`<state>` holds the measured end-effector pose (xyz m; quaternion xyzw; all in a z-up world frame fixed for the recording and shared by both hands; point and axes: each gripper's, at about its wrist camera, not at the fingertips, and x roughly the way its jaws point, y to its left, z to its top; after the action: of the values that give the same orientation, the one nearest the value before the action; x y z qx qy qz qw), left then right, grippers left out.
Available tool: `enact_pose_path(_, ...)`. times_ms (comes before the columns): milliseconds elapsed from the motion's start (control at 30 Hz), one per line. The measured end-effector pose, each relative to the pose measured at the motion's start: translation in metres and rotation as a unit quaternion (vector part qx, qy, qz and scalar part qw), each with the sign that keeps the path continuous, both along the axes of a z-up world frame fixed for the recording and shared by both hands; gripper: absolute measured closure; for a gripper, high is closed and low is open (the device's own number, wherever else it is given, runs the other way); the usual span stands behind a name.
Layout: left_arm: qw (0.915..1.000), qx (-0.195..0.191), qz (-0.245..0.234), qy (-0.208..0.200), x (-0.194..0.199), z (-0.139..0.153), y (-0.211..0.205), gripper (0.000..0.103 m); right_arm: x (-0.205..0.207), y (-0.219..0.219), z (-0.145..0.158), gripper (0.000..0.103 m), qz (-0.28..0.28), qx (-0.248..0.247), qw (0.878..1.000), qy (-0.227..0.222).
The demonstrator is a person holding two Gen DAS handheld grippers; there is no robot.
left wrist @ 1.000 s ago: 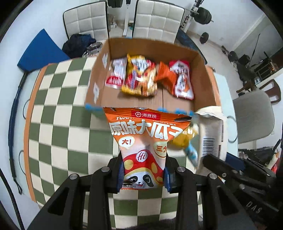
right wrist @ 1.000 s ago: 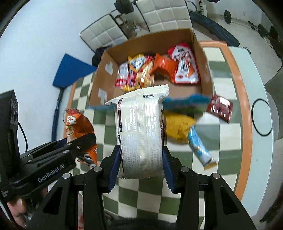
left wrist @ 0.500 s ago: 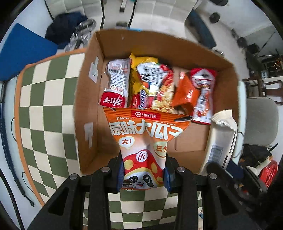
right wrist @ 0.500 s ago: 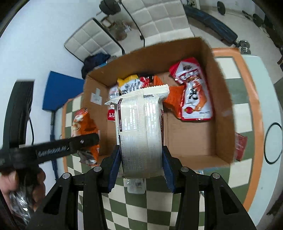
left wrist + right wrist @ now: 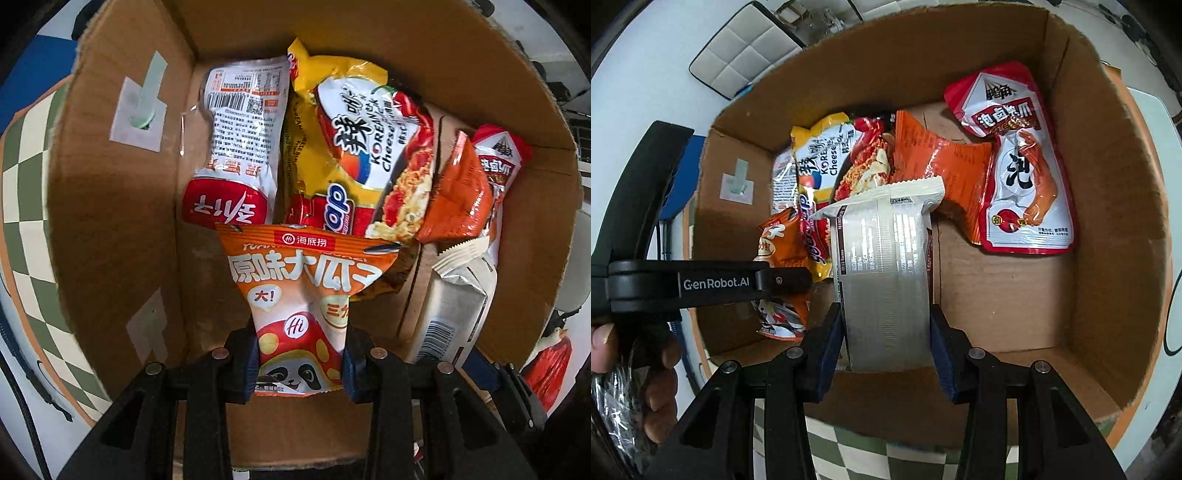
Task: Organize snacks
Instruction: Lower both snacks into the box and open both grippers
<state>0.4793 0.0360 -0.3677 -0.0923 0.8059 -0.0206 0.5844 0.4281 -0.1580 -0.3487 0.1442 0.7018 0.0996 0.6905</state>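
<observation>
My left gripper is shut on an orange sunflower-seed packet and holds it inside the open cardboard box, above the near floor. My right gripper is shut on a white and silver packet, also held inside the box. That packet shows at the right in the left wrist view. The left gripper and its orange packet show at the left in the right wrist view. Several snack packets lie at the far end of the box.
In the box lie a yellow noodle packet, a white and red packet, an orange packet and a red chicken-feet packet. The box stands on a green checkered table. A red packet lies outside, right.
Both grippers have moved forward and down from above the table into the box, each still holding its packet. The box now fills both views.
</observation>
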Motion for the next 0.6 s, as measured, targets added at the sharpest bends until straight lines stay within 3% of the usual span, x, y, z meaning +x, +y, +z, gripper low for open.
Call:
enact_pose_path(433,0.9997,-0.003,-0.018,0.014,-0.003,-0.008,-0.002,0.067,0.006,0.031,-0.015,0.054,0.038,-0.016,0.999,0.011)
enact_pose_path(500,0.9996,-0.006,-0.019,0.019,0.000,-0.008,-0.007,0.062,0.006,0.037,-0.016,0.053,0.045,-0.019,0.999,0.016)
enact_pose_path(567,0.9996,-0.010,-0.018,0.018,-0.004,-0.007,-0.010,0.042,0.007,0.043,-0.017,0.053,0.053,-0.028,0.998,0.020)
enact_pose_path(600,0.9997,-0.006,-0.019,0.012,-0.005,-0.005,-0.011,0.037,0.008,0.045,-0.016,0.048,0.057,-0.032,0.998,0.020)
